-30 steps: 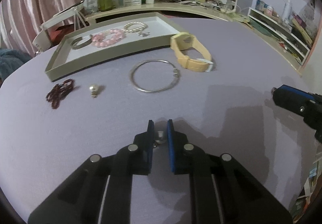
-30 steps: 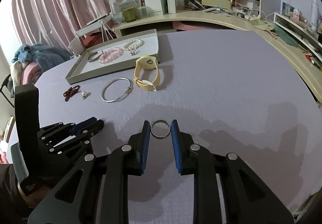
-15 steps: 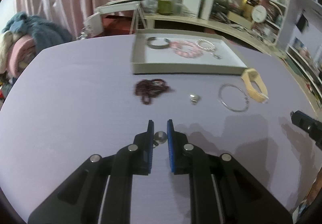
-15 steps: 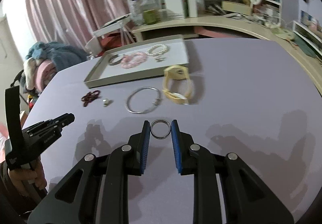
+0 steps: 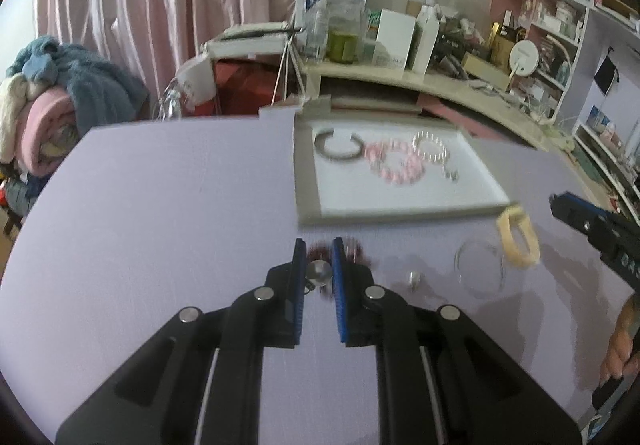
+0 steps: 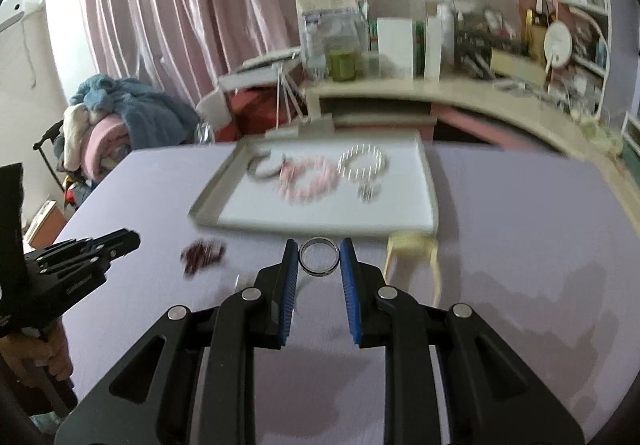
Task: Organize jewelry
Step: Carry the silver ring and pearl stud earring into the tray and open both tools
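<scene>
Left wrist view: the left gripper [image 5: 318, 269] pinches a small silver earring [image 5: 319, 272]; the tray [image 5: 308, 181] lies at one o'clock. Box labels behind are too blurred to read.

Right wrist view: the right gripper [image 6: 319, 263] clamps a metal ring [image 6: 319, 261], the tray [image 6: 430, 181] at twelve o'clock.

A silver ring [image 6: 319, 262] is pinched upright over the table; a small round stud [image 5: 319, 271] is gripped likewise.

tray [image 5: 308, 181]: lying upper centre, three bracelets [image 5: 394, 161] sitting in it
bead strand [image 6: 202, 251]: lying below tray's left corner
bangle [image 5: 480, 269]: lying lower right, watch [image 5: 516, 231] beside it
</scene>
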{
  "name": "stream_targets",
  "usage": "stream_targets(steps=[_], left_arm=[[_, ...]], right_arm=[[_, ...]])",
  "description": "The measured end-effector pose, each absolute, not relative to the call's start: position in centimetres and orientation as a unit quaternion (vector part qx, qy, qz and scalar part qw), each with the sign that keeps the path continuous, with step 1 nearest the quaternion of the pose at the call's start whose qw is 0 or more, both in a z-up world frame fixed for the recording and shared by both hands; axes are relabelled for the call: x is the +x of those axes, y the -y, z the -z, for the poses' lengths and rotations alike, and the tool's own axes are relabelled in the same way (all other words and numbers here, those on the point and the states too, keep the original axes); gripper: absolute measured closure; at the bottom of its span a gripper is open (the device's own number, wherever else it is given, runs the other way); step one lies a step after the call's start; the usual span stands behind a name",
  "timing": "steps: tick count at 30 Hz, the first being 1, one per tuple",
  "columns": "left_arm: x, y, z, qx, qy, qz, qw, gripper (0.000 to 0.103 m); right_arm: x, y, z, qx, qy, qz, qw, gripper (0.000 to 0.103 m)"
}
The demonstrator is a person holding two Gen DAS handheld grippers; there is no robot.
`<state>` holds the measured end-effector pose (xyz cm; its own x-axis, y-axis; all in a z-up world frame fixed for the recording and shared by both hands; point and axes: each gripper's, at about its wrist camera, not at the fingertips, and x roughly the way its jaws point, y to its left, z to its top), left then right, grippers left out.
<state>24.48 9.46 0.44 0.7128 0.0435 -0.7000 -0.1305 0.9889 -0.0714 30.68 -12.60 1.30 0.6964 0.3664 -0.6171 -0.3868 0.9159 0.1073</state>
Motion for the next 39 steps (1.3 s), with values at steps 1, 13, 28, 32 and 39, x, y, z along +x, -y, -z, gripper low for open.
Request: stream_targets(steps=[1,13,28,32,39], left_arm=[[25.6,-9.6,-1.1,-0.058,-0.371,-0.042,0.926,0.090],[35.6,-9.6,-3.2,-0.050,-0.355,-0.006,0.933,0.090],[39.9,-9.1,-1.6,-0.055,-0.364,0.014,0.930,0.090],[40.2,-8.9,-1.4,-0.052,-0.366,0.014,0.929,0.090],[40.4,-8.5,-1.4,-0.047,-0.367,0.016,0.929,0.090]], right_arm=[[31.7,12.4,-1.8,-0.018,-0.325,-0.202,0.924,0.080],[40.0,11.3,-0.9,-0.013,-0.347,-0.180,0.920,0.080],[44.3,9.9,1.7,-0.015,-0.374,-0.173,0.911,0.080],[44.8,9.9,2.0,-0.012,-0.375,-0.169,0.911,0.080],[44.7,10.4,1.9,-0.002,-0.371,-0.175,0.912,0.079]])
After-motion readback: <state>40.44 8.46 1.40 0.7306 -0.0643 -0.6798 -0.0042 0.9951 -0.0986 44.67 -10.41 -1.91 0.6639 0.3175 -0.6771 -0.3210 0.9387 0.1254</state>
